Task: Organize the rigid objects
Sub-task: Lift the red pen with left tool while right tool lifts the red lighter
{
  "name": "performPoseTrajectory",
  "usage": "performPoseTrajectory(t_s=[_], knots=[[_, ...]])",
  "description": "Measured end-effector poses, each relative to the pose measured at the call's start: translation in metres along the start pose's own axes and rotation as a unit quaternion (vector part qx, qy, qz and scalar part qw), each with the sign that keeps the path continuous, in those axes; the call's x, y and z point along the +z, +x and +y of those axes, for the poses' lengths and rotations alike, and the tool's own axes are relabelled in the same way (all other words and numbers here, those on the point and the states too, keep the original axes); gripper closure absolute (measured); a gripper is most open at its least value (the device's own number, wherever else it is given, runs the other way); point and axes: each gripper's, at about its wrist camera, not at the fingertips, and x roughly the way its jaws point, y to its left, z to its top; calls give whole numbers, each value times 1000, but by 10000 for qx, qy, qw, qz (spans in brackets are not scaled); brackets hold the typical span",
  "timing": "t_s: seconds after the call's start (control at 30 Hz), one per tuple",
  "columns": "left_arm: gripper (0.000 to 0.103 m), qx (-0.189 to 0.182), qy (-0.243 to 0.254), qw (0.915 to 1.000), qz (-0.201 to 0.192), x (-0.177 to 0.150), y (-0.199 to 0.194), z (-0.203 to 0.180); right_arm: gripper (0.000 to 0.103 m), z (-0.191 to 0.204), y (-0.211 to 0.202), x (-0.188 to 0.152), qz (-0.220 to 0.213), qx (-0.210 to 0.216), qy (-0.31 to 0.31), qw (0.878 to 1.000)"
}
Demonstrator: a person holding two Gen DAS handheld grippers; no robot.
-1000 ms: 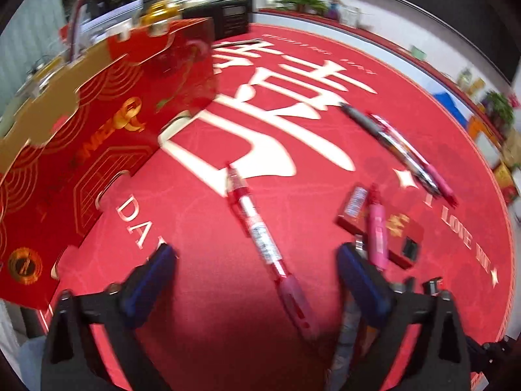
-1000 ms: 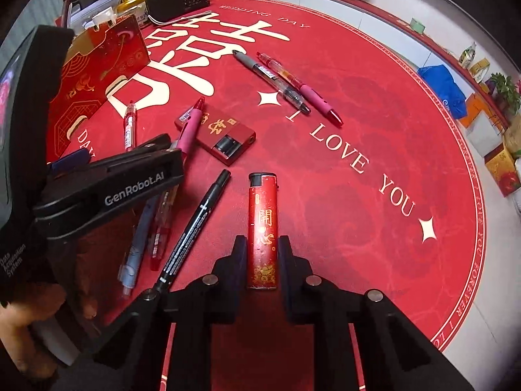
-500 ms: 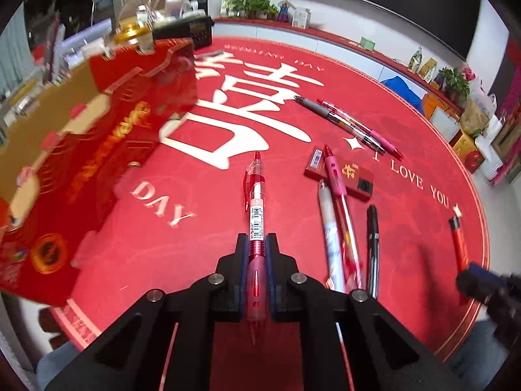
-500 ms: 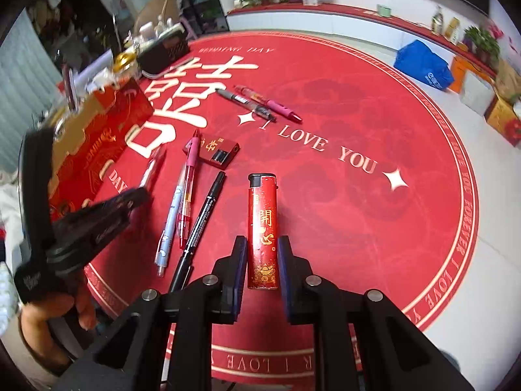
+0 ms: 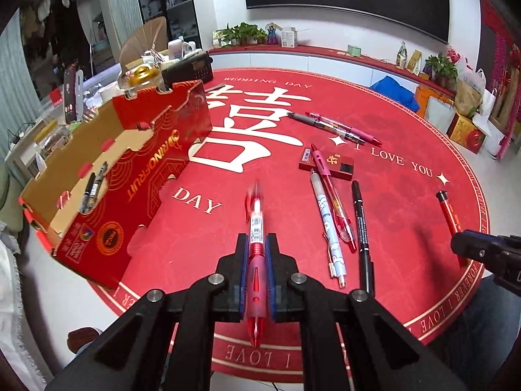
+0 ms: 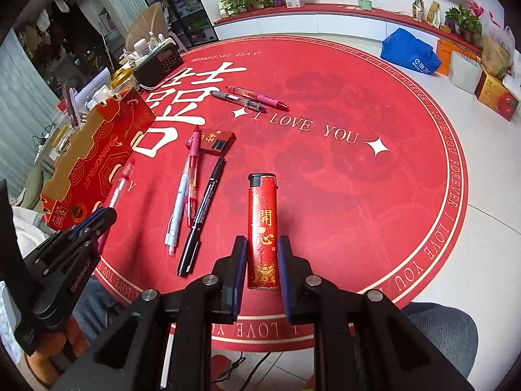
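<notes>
Left gripper (image 5: 257,257) clamped on a red pen (image 5: 256,228) with translucent barrel and white label, tip blurred, held above the round red mat (image 5: 407,150) near its front edge; right gripper (image 6: 262,262) pinches an upright red lighter (image 6: 262,224), gold characters, black cap.

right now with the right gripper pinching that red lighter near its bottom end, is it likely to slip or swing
Probably stays put: the red lighter looks rigid and flat-sided, so the right gripper pads press flat faces. Its glossy printed casing could be a bit slippery. Most of its length juts past the grip, so it might pivot on a quick move, though it looks light.
</notes>
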Motion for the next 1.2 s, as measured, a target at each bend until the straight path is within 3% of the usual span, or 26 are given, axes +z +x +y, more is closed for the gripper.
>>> performPoseTrajectory(t_s=[0.27, 0.37, 0.47, 0.53, 0.6, 0.63, 0.77, 0.9, 1.03, 1.07, 1.13, 1.2], knots=[[93, 35, 88, 9997, -204, -1, -13, 2, 83, 11, -3, -3, -12, -11, -75, 10000], [93, -140, -209, 9996, -90, -3, -8, 14, 83, 14, -5, -2, -30, -31, -113, 9999], [93, -277, -688, 9969, 277, -8, 10, 34, 83, 15, -6, -2, -26, -51, -143, 9999], [82, -233, -829, 9950, 509, -12, 24, 40, 83, 16, -5, -3, -12, -41, -138, 9999], [44, -359, -991, 9924, 628, -16, 32, 40, 83, 16, -4, -3, 20, -33, -129, 9999], [38, -351, -1024, 9921, 638, -16, 33, 38, 83, 16, -3, -4, 37, -25, -122, 9999], [32, -377, -729, 9951, 558, -13, 35, 18, 83, 15, -1, -5, 80, -5, -98, 9999], [32, -222, -326, 9951, 902, -18, 51, -2, 83, 11, 0, -6, 96, 0, -55, 9999], [29, -82, -203, 9972, 710, -20, 48, -7, 83, 9, 0, -7, 93, 6, -13, 10000], [30, -65, -193, 9974, 692, -21, 47, -8, 83, 8, 0, -7, 95, 9, -6, 10000], [45, -272, -219, 9971, 678, -22, 46, -9, 83, 9, -1, -7, 83, 27, -6, 10000], [93, -353, -57, 9972, 660, -21, 43, -16, 83, 12, -2, -7, 72, 43, -34, 10000]])
